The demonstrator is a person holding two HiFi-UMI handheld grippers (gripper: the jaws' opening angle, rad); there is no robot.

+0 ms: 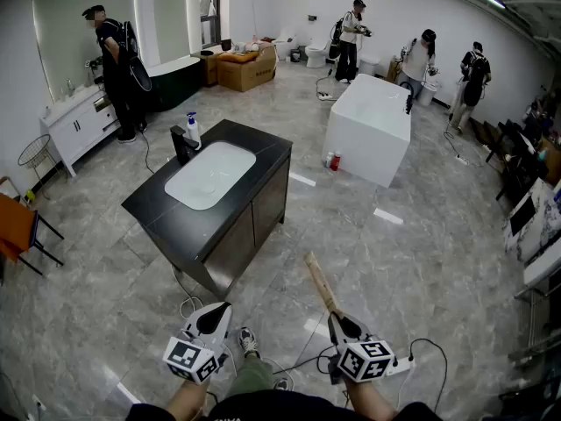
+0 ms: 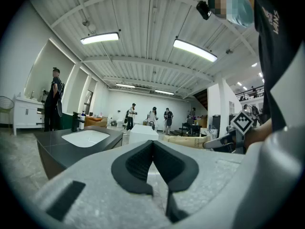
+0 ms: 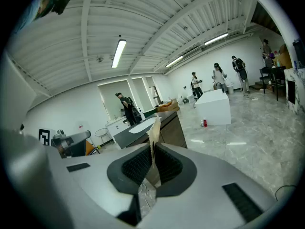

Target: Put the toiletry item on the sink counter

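A long, flat tan packet, the toiletry item [image 1: 320,279], sticks forward from my right gripper [image 1: 337,321], which is shut on its near end. In the right gripper view the packet [image 3: 154,130] shows edge-on, pinched between the black pads. My left gripper [image 1: 216,316] is held low at the left, its jaws shut together with nothing between them [image 2: 152,143]. Ahead stands the black sink counter [image 1: 265,152] with a white basin [image 1: 210,174], a black faucet [image 1: 182,143] and a pump bottle [image 1: 192,130]. Both grippers are well short of the counter, over the floor.
A white bathtub [image 1: 369,119] stands beyond the counter at the right. A white vanity [image 1: 79,123], an orange chair [image 1: 15,224] and cardboard boxes [image 1: 246,67] line the left and back. Several people stand around. Cables [image 1: 302,358] lie on the floor near my feet.
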